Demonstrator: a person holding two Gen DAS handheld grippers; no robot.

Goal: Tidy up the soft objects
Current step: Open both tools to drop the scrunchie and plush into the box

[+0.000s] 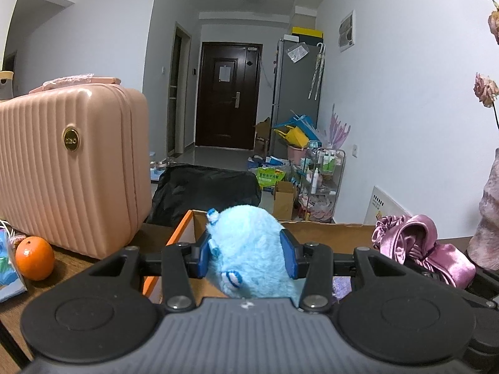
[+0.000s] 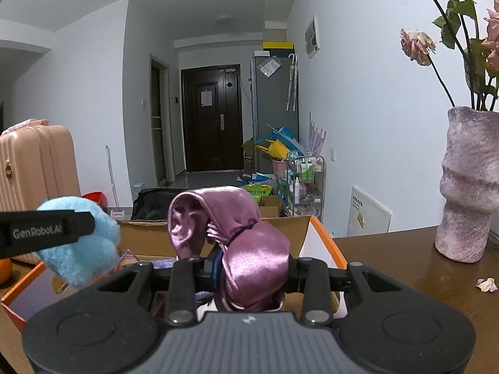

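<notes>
Left gripper clamps its blue pads on the fluffy light-blue plush toy, held above the orange-edged open cardboard box; right gripper grips the shiny mauve satin cloth bundle over the same box; dark brown wooden table in a white-walled room with a dark door; ribbed pink hard-shell case on the left; rough mauve vase on the right; smooth round orange beside the case; plush long axis runs away from the camera.

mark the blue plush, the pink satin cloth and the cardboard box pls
blue plush (image 1: 249,246), left wrist view, fuzzy body between the fingers.
pink satin cloth (image 2: 249,255), right wrist view, shiny front fold.
cardboard box (image 2: 143,237), right wrist view, far wall.
</notes>
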